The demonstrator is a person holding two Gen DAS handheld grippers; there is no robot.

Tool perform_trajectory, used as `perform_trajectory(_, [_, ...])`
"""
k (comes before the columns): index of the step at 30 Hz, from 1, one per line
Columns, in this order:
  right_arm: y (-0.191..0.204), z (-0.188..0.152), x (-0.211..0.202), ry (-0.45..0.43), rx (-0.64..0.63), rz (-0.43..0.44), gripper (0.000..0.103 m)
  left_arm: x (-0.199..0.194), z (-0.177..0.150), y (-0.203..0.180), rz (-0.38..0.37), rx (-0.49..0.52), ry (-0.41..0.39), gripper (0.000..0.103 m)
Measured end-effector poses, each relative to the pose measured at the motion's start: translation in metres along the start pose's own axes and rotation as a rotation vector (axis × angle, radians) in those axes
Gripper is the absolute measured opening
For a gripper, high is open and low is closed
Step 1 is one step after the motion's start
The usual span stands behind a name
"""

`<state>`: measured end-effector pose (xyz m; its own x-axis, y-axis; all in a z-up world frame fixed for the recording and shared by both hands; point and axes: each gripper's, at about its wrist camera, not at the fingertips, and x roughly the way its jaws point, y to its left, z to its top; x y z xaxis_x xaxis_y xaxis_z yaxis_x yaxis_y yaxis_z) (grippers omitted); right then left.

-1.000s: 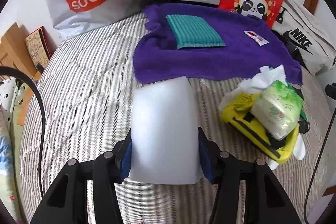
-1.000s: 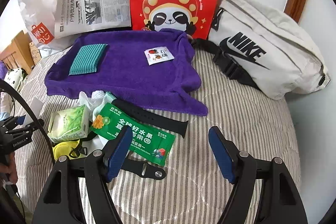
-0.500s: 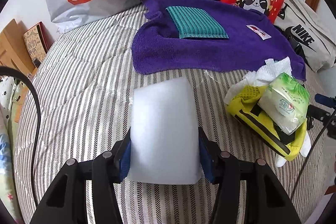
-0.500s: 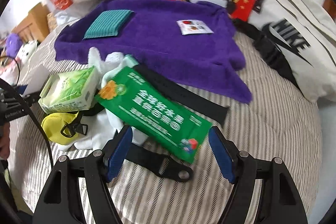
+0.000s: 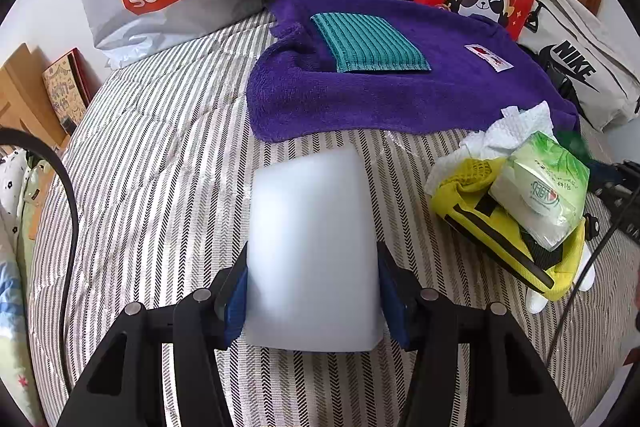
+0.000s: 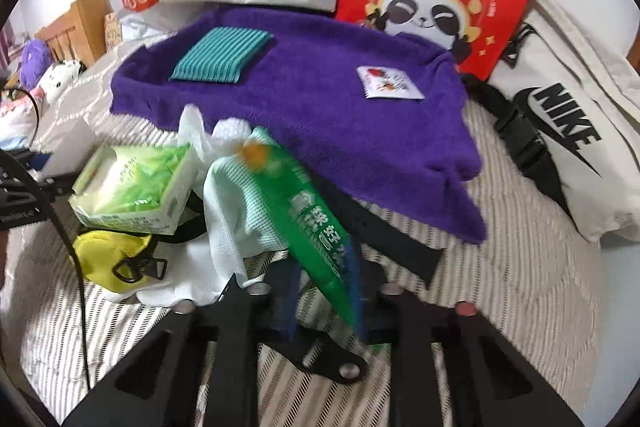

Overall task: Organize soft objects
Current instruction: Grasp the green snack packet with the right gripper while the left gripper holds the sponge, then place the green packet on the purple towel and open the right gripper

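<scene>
Now the left gripper (image 5: pixel 312 291) clamps a smooth white foam block (image 5: pixel 310 247) between its blue pads, the block standing out ahead of the fingers above the grey-and-white striped bed cover (image 5: pixel 160 163). Beyond it a fuzzy purple towel (image 5: pixel 400 95) lies spread, a teal ribbed cloth (image 5: pixel 368 43) resting on top. The right gripper (image 6: pixel 324 291), whose jaws have just been closing, stands narrow with a green printed plastic pouch (image 6: pixel 308 211) pinched between its fingers; the frame is blurred there. The pouch slants up and away from the fingertips over a heap holding a green-and-white tissue pack (image 6: pixel 132 187), crumpled white tissue (image 6: pixel 224 135) and a small yellow mesh bag (image 6: pixel 108 255), just left of the gripper.
</scene>
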<state>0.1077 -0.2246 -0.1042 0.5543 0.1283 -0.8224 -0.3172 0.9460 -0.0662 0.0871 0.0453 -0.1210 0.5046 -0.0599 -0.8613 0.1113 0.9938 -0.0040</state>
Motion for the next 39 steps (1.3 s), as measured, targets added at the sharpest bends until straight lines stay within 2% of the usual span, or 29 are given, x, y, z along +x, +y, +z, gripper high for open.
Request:
perform_trajectory(4, [-0.009,0.005,-0.006,-0.015,0.062,0.063,0.011,0.0,-0.001,0.0,-0.001,-0.003,-0.004,0.053])
perform_trajectory(9, [-0.01,0.012,0.014,0.013,0.115,0.052,0.009,-0.001,-0.001,0.002,-0.007,-0.006,-0.009,0.053])
perform_trajectory(12, [-0.015,0.015,0.007,-0.009,0.149,0.06,0.007,-0.002,-0.001,0.006,-0.023,-0.012,-0.008,0.051])
perform_trajectory(15, [-0.02,0.016,-0.003,-0.038,0.161,0.077,0.007,-0.006,-0.002,0.014,-0.071,-0.044,-0.015,0.051])
perform_trajectory(25, [-0.028,0.018,-0.025,-0.063,0.204,0.094,0.007,-0.029,0.005,0.02,-0.121,-0.068,-0.049,0.051])
perform_trajectory(33, [-0.031,0.024,-0.028,-0.069,0.216,0.111,0.007,-0.038,0.019,0.018,-0.133,-0.069,-0.065,0.051])
perform_trajectory(39, [-0.038,0.044,-0.022,-0.08,0.215,0.115,0.007,-0.042,0.033,0.014,-0.136,-0.058,-0.079,0.051])
